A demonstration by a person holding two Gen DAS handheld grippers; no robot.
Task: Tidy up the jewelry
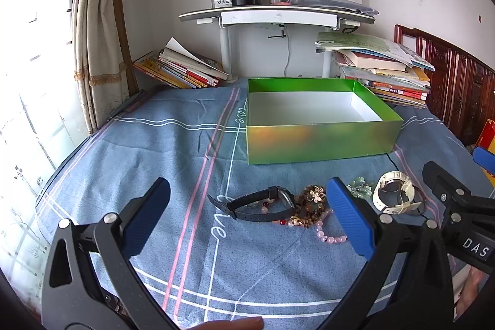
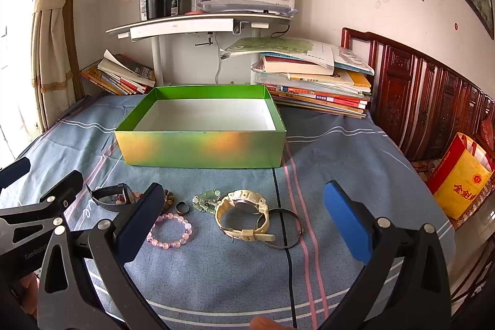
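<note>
Both grippers hover above the bed [image 1: 173, 237] with nothing in them. The left gripper [image 1: 247, 215] has its jaws spread wide, framing the black watch [image 1: 263, 203] that lies on the blue bedsheet. The right gripper [image 2: 244, 215] is just as wide and frames the cream watch [image 2: 244, 212], which suggests each has been lined up on its own watch for a first pick.

The jewelry lies in a loose row toward the near edge of the bed, ahead of both grippers. From the left: the black watch, a heap of brown beads [image 1: 309, 206] touching it, a pink bead bracelet [image 2: 171, 229], a small dark ring [image 2: 182, 207], a pale green charm piece [image 2: 205, 201], then the cream watch resting on a thin metal bangle [image 2: 286, 229]. A dark cord [image 2: 287, 268] runs across the sheet under the bangle.

The green box [image 2: 201, 149] sits open beyond the row, toward the far edge where books [image 2: 312, 79] are stacked against the wall. Its white floor looks bare, so the sorting seems not to have begun. Its open top and nearness to the row make it the likely place for every piece.

The overlapping watch and bangle may lift together, and the bead heap may tangle.
</note>
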